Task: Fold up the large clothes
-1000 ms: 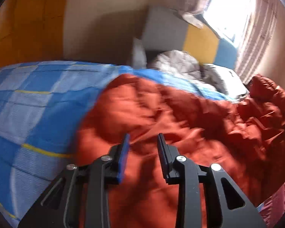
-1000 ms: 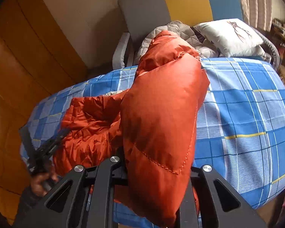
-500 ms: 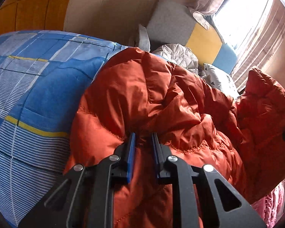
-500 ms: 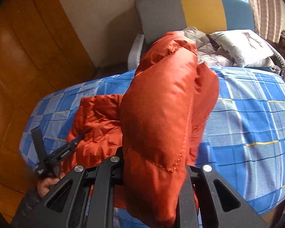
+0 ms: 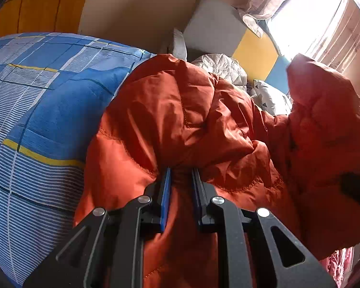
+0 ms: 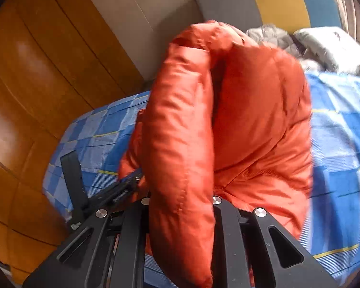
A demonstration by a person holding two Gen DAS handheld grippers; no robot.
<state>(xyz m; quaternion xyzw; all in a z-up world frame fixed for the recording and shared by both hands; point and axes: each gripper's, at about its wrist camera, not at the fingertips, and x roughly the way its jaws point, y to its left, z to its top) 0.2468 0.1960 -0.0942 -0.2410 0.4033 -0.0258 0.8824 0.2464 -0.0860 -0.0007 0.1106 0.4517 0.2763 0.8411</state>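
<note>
The orange jacket (image 6: pixel 228 124) covers the right claw (image 6: pixel 180 199) fingertips and is motion-blurred. In the left wrist view, fabric folds hide the left claw (image 5: pixel 181 170) fingertips. Frame edges crop the bed (image 6: pixel 343 144).

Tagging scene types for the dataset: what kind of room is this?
Most likely a home bedroom. The puffy orange quilted jacket lies on a bed with a blue checked cover, a grey, yellow and blue padded headboard stands behind, and a white patterned pillow leans nearby.

The orange puffer jacket (image 5: pixel 184 120) is lying crumpled on the bed, one fold bunching between the fingers, another part hanging raised.
</note>
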